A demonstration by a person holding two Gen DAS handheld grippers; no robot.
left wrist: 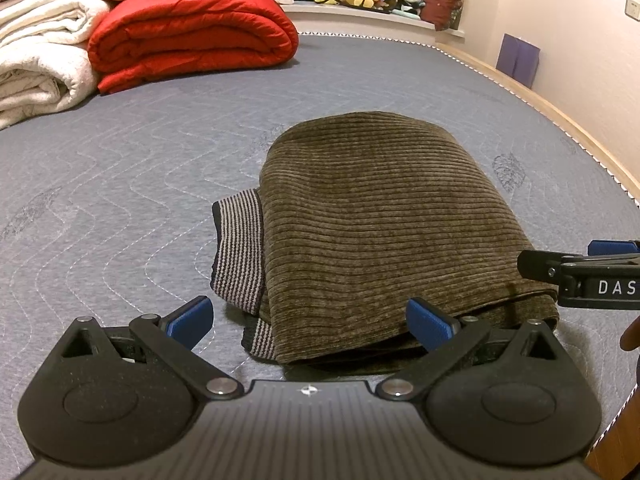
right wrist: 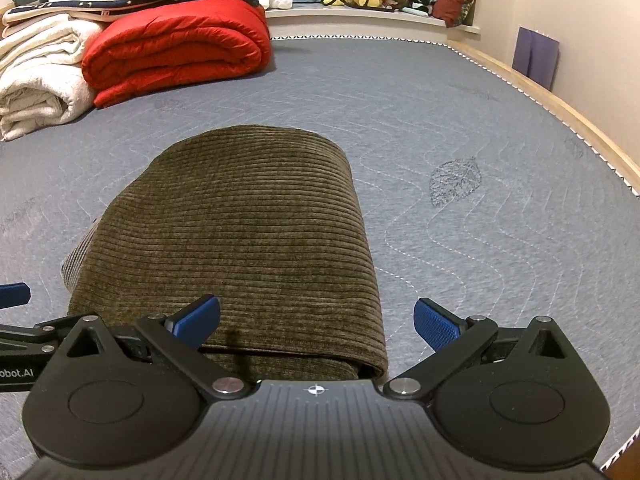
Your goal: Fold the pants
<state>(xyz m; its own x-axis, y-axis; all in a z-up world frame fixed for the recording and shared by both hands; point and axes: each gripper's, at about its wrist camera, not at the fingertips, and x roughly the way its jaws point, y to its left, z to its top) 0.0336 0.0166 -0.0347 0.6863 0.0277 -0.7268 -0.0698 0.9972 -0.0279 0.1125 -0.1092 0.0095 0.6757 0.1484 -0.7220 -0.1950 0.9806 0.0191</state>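
Lying before spread tongs point(left wrist: 310, 320) (folded): pants point(left wrist: 380, 216)

"DAS" on right claw point(left wrist: 580, 276); "obot.AI" on left claw point(right wrist: 24, 360)

Both wrist views are set low and close at the near edge of the folded pants point(left wrist: 380, 216), faced across the bed point(left wrist: 120, 168); the red quilt point(right wrist: 176, 44) is shared.

Left tool point(left wrist: 308, 322) and right tool point(right wrist: 316, 320) side by side, low, fingers spread wide, nothing gripped.
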